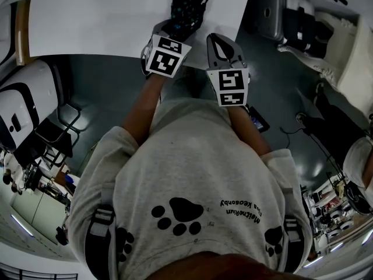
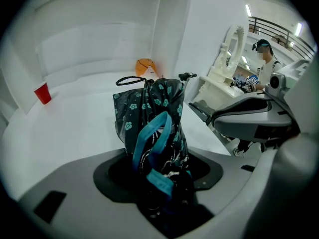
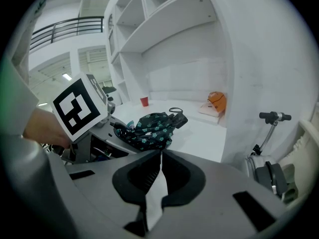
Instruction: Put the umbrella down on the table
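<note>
A red cup (image 2: 43, 92) stands on the white table (image 1: 87, 16), at ten o'clock from the umbrella (image 2: 149, 113); what is in it can't be seen. The left gripper (image 1: 173, 27) is clamped on the folded, flowered umbrella and holds it over the table's near edge at the person's twelve o'clock, close to the right corner. Whether it touches the top is unclear. The right gripper (image 3: 160, 153), just beside at three o'clock, is closed on nothing. Open tabletop spreads toward nine o'clock, with dark floor (image 1: 105, 80) below.
</note>
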`<state>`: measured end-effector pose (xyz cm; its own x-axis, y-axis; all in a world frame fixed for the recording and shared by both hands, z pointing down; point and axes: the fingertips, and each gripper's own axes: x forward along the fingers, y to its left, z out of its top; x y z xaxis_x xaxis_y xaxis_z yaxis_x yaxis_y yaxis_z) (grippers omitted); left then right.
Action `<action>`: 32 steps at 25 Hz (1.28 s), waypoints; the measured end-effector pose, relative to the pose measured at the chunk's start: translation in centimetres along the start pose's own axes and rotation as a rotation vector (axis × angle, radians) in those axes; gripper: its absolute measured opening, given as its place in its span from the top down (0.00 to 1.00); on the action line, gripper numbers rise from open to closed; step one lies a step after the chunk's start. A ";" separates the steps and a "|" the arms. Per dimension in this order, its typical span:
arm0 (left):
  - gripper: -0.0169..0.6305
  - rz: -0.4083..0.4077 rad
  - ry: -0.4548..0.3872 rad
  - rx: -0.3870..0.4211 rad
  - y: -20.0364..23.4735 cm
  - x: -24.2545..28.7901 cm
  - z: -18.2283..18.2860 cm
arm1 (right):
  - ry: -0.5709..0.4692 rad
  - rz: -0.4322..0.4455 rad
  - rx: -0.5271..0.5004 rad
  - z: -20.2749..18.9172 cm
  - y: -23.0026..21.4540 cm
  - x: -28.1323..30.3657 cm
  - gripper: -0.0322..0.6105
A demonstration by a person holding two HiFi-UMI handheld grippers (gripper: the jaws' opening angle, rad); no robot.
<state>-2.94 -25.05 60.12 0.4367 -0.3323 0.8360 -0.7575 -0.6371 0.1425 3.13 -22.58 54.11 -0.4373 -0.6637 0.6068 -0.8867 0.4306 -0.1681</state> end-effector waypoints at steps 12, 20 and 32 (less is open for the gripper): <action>0.56 -0.023 0.058 -0.012 -0.2 0.6 -0.4 | 0.026 0.003 0.011 -0.4 -0.3 0.8 0.89; 0.56 -0.039 0.090 -0.005 0.0 0.7 -0.6 | 0.043 0.005 0.018 -0.5 -0.2 1.2 0.89; 0.56 -0.074 0.157 0.017 -0.2 0.3 -0.9 | 0.055 0.013 0.019 -0.4 0.1 1.3 0.89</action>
<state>-3.04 -24.42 60.83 0.4091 -0.1719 0.8962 -0.7169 -0.6682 0.1990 2.53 -23.14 55.14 -0.4405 -0.6234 0.6460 -0.8839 0.4268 -0.1909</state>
